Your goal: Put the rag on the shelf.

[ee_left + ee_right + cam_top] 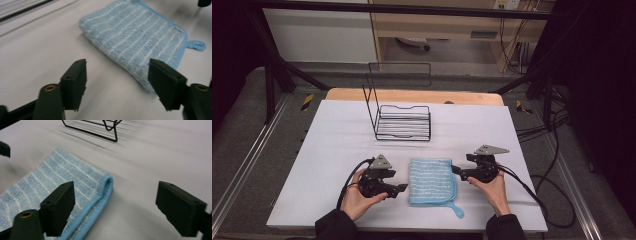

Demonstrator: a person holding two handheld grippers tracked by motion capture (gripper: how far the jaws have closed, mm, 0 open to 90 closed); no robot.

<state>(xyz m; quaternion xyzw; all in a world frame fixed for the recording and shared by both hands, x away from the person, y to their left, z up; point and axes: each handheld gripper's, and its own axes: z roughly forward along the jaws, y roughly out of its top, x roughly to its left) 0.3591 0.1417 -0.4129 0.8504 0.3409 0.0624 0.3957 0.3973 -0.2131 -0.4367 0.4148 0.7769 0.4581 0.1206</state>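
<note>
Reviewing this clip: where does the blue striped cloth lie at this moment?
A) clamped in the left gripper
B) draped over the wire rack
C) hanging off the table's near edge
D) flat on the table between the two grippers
D. The blue striped cloth lies flat on the table, with the left gripper and right gripper open on either side of it; the wire rack stands apart, farther back.

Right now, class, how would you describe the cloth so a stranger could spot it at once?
Start at the white table. Its near edge has a folded cloth lying flat between the left gripper and right gripper. It alone is soft: light blue, white-striped terry with a small hanging loop.
</note>
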